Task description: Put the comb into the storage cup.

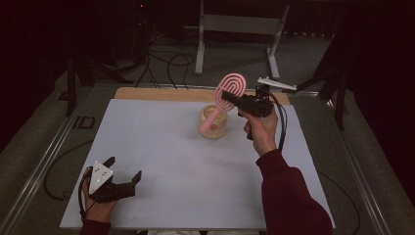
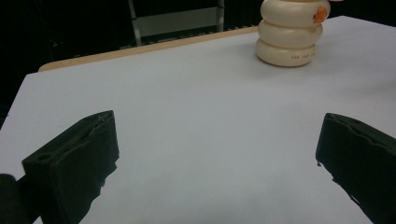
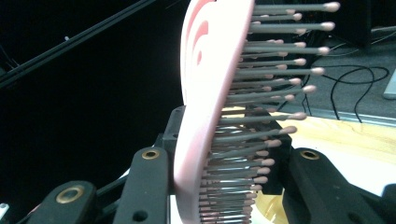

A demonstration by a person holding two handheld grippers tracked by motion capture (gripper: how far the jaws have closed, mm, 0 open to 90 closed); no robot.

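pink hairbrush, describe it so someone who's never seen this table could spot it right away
On the grey table, look toward the far edge, where a cream ringed holder stands. The pink plastic hairbrush rises at a slant from it, handle end down at the holder, its oval head clamped in the right gripper. Its pale-tipped grey bristles and its pink colour set it apart.

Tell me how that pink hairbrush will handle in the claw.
The hairbrush looks stiff: its flat pink back stays straight where the right claw clamps it. The thin bristles probably bend, so the grip could shift. It seems light, held up by one end.
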